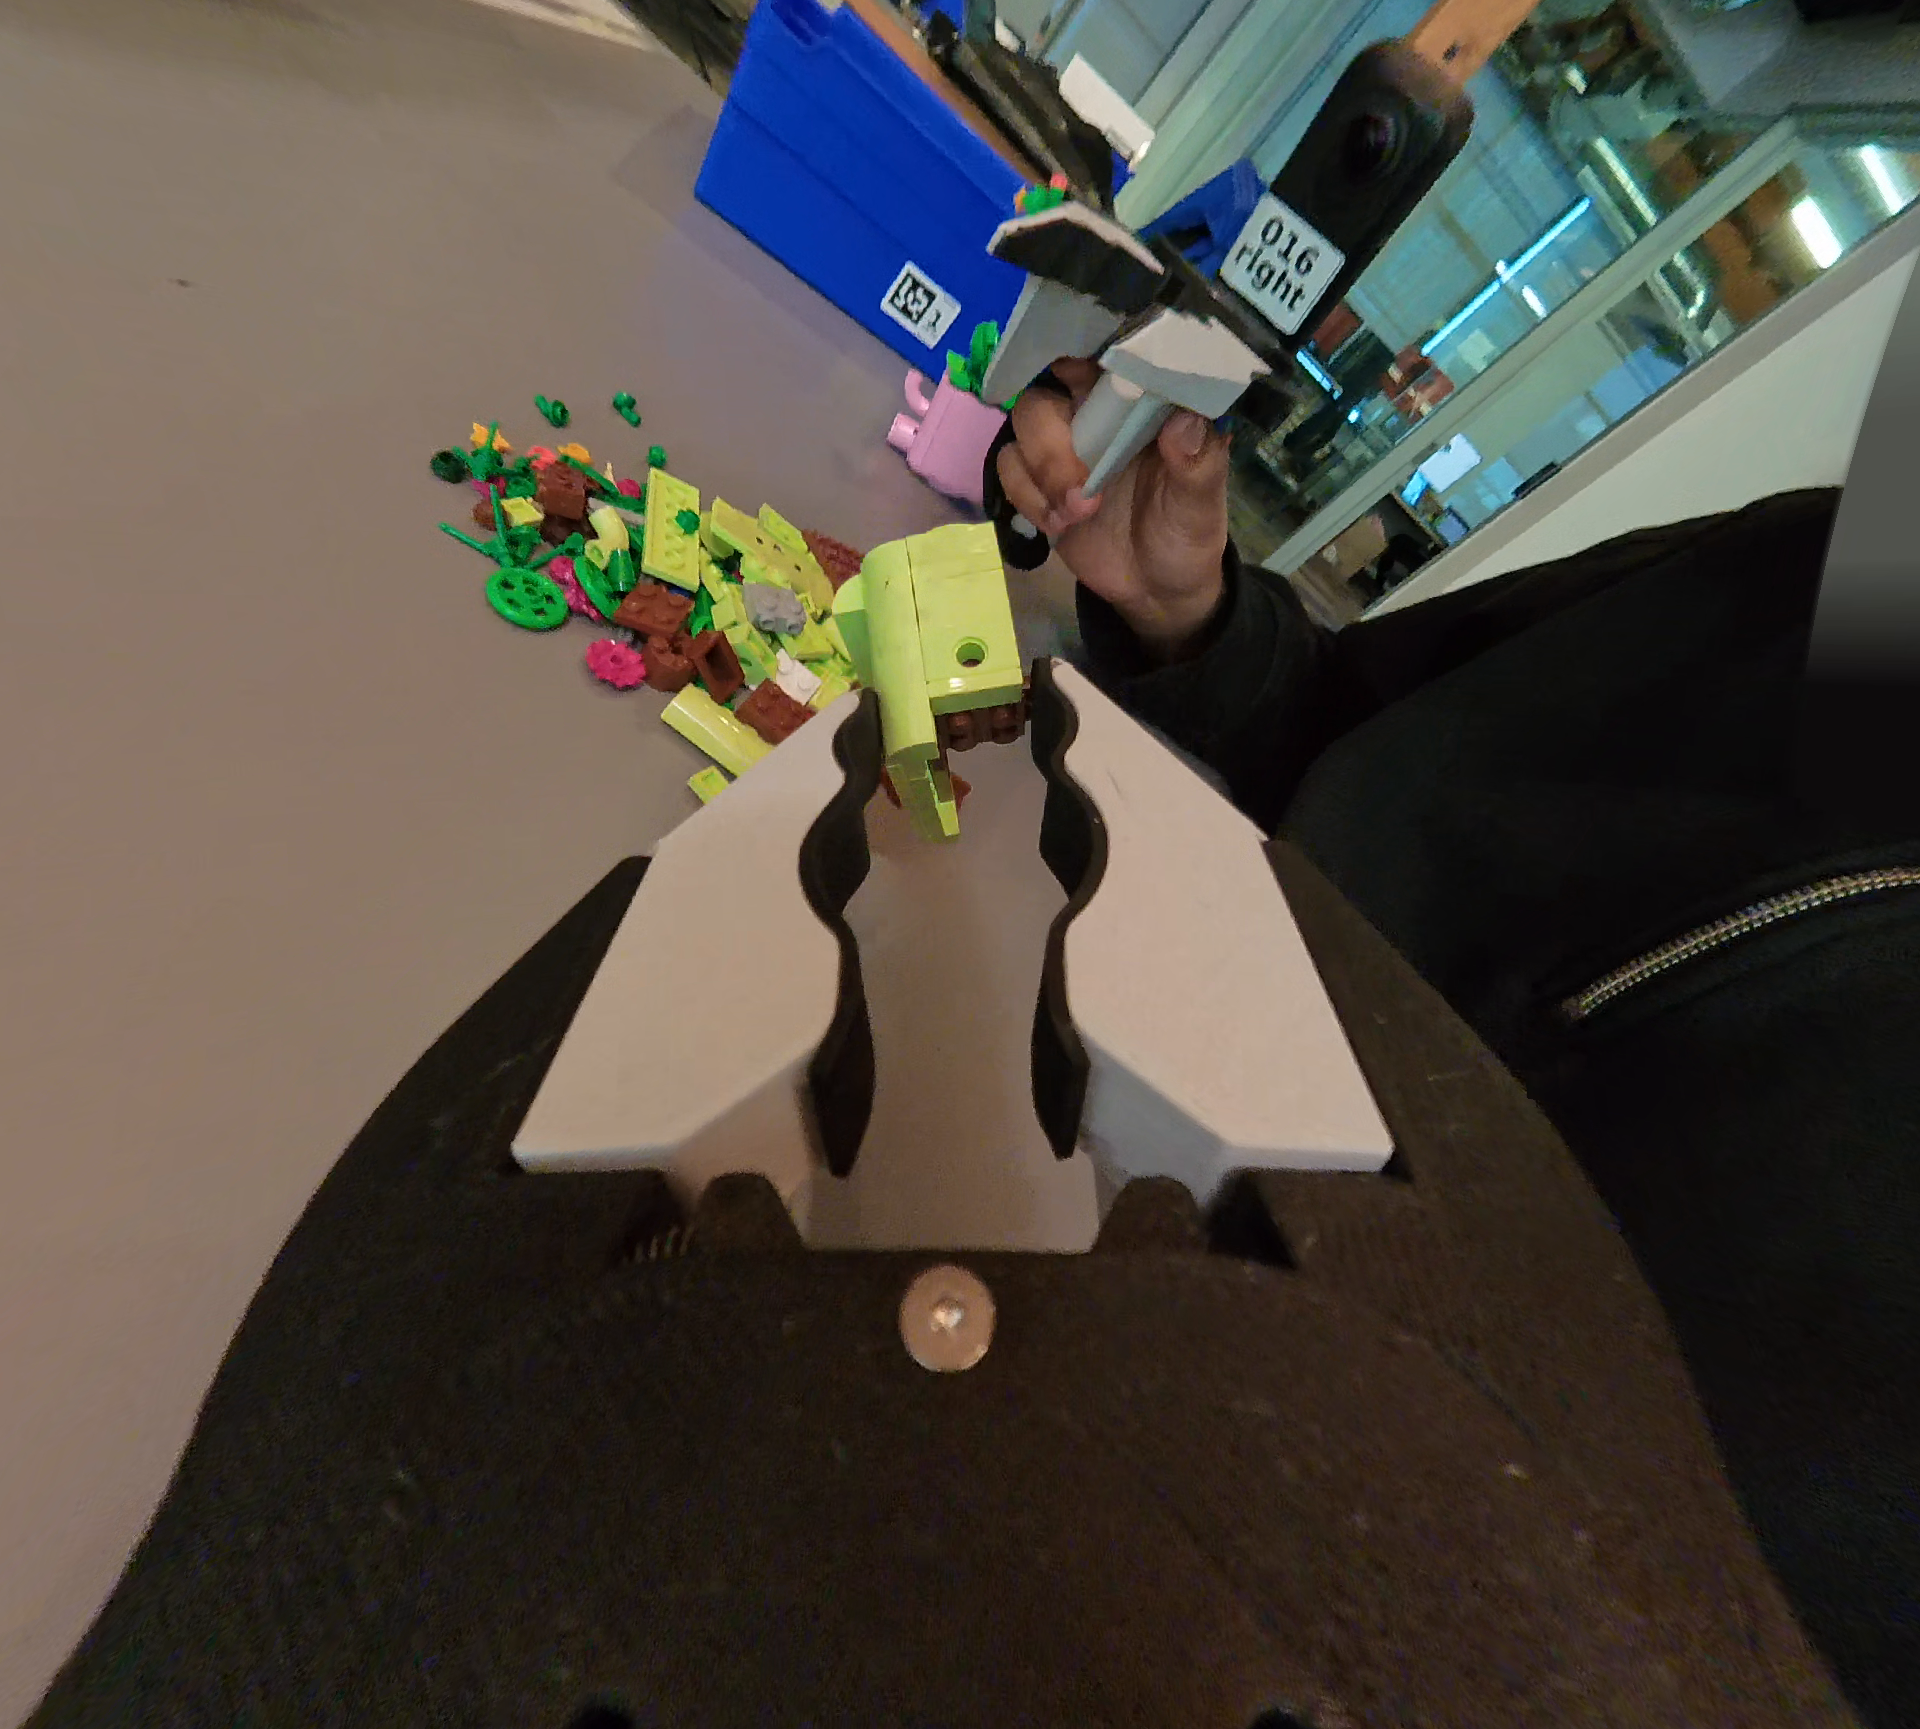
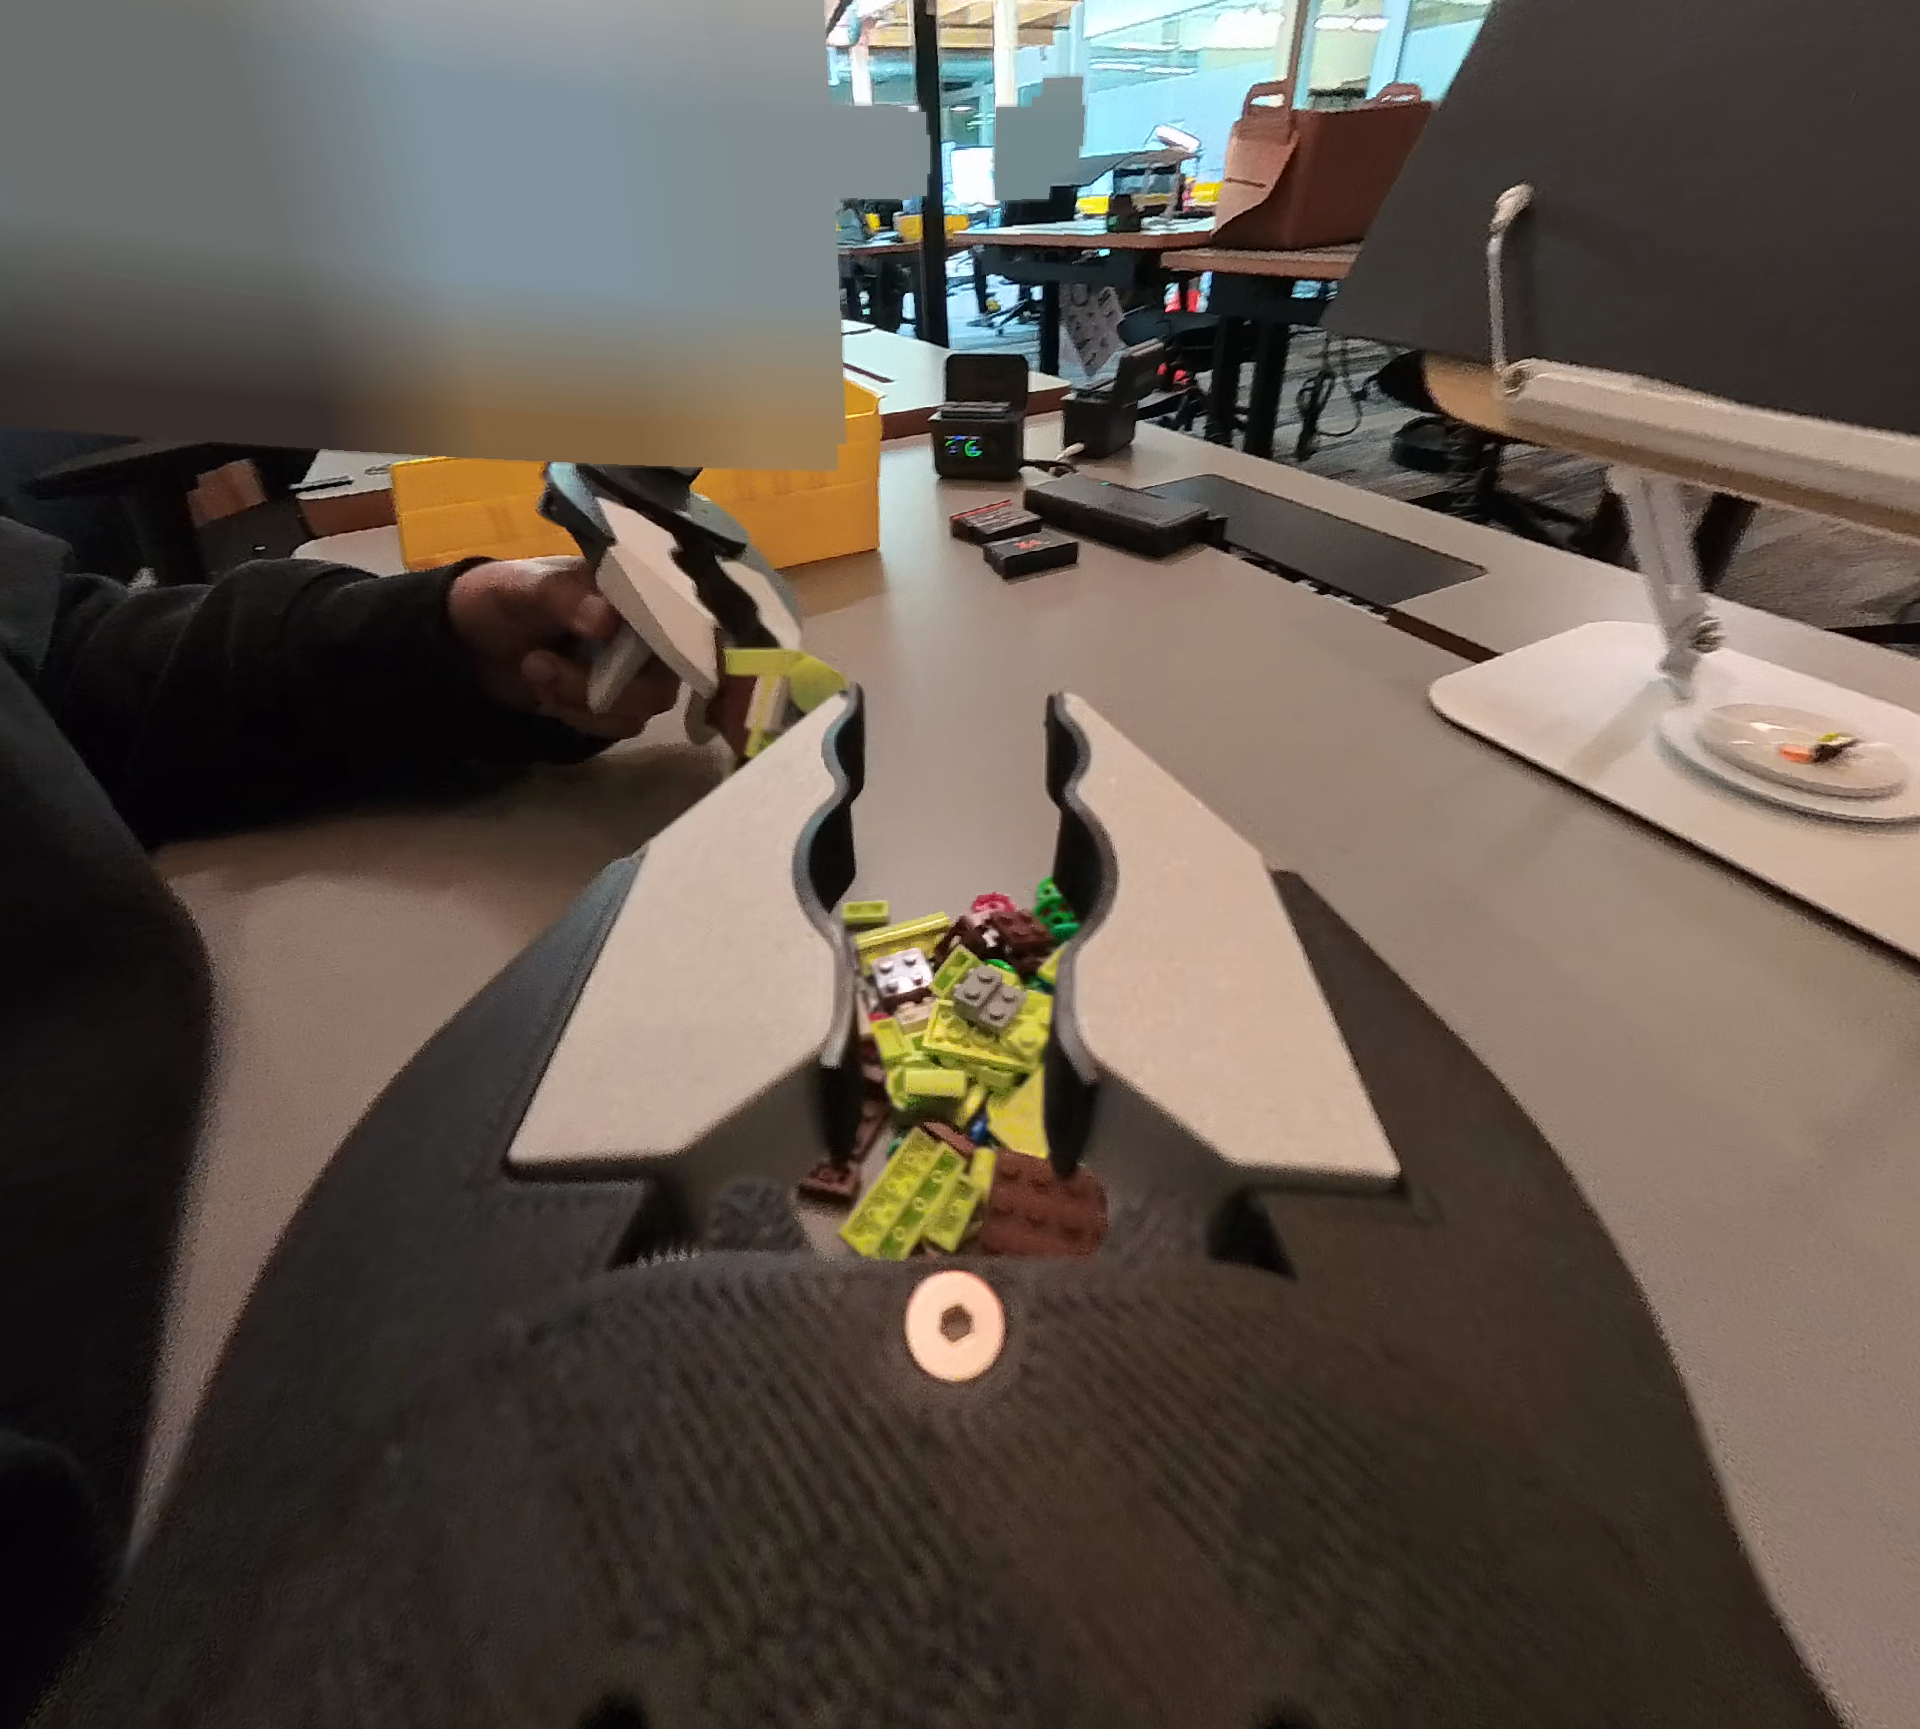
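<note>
Between the left gripper's fingertips, apparently clamped: a lime brick assembly.

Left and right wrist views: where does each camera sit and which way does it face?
Left wrist view: on the left hand-held gripper, facing along the table; it grips a lime brick build; right hand shows.
Right wrist view: on the right hand-held gripper, open above the brick pile; left hand shows.
Shared: pile, build, each other's gripper.
</note>
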`<move>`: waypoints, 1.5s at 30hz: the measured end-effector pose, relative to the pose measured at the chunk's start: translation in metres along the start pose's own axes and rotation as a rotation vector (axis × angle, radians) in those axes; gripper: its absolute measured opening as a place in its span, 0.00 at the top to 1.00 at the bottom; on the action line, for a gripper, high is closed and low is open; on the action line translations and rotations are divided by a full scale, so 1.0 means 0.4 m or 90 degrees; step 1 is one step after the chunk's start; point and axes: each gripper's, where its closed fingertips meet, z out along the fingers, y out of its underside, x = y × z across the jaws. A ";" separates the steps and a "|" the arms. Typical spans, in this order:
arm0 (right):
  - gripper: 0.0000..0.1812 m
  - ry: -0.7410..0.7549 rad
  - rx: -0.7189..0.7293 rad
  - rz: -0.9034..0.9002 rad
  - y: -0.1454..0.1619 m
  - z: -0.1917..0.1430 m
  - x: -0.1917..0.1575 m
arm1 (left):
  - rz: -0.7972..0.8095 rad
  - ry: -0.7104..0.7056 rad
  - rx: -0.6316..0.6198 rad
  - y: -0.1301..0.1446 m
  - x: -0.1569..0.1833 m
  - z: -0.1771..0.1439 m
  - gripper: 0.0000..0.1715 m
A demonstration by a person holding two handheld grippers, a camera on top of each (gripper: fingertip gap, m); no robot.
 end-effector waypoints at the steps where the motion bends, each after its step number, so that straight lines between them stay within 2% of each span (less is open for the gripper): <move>1: 0.82 -0.016 -0.004 0.005 0.005 0.005 -0.011 | 0.002 0.000 -0.014 0.010 0.000 0.006 0.84; 4: 0.79 -0.101 -0.021 0.003 0.023 0.024 -0.075 | 0.001 0.012 -0.057 0.042 0.009 0.025 0.84; 7: 0.77 -0.190 -0.051 -0.054 0.052 0.040 -0.163 | 0.000 0.027 -0.090 0.067 0.022 0.041 0.84; 11: 0.75 -0.174 -0.131 -0.172 0.123 0.069 -0.198 | -0.019 0.056 -0.117 0.092 0.040 0.056 0.84; 15: 0.74 -0.174 -0.161 -0.222 0.156 0.077 -0.208 | -0.038 0.085 -0.132 0.106 0.055 0.064 0.84; 17: 0.73 -0.182 -0.159 -0.237 0.158 0.075 -0.214 | -0.044 0.093 -0.137 0.110 0.058 0.064 0.84; 19: 0.68 -0.199 -0.129 -0.247 0.146 0.071 -0.229 | -0.051 0.104 -0.142 0.113 0.063 0.064 0.84; 22: 0.71 -0.235 -0.089 -0.246 0.131 0.056 -0.253 | -0.091 0.151 -0.147 0.115 0.084 0.060 0.85; 31: 0.74 -0.301 -0.112 -0.235 0.156 0.042 -0.287 | -0.170 0.242 -0.203 0.148 0.122 0.051 0.83; 35: 0.82 -0.313 -0.111 -0.247 0.159 0.039 -0.300 | -0.188 0.266 -0.219 0.155 0.135 0.048 0.83; 42: 0.81 -0.333 -0.110 -0.237 0.162 0.038 -0.316 | -0.196 0.296 -0.221 0.155 0.154 0.049 0.83; 45: 0.82 -0.328 -0.096 -0.223 0.140 0.036 -0.315 | -0.214 0.315 -0.202 0.140 0.167 0.048 0.84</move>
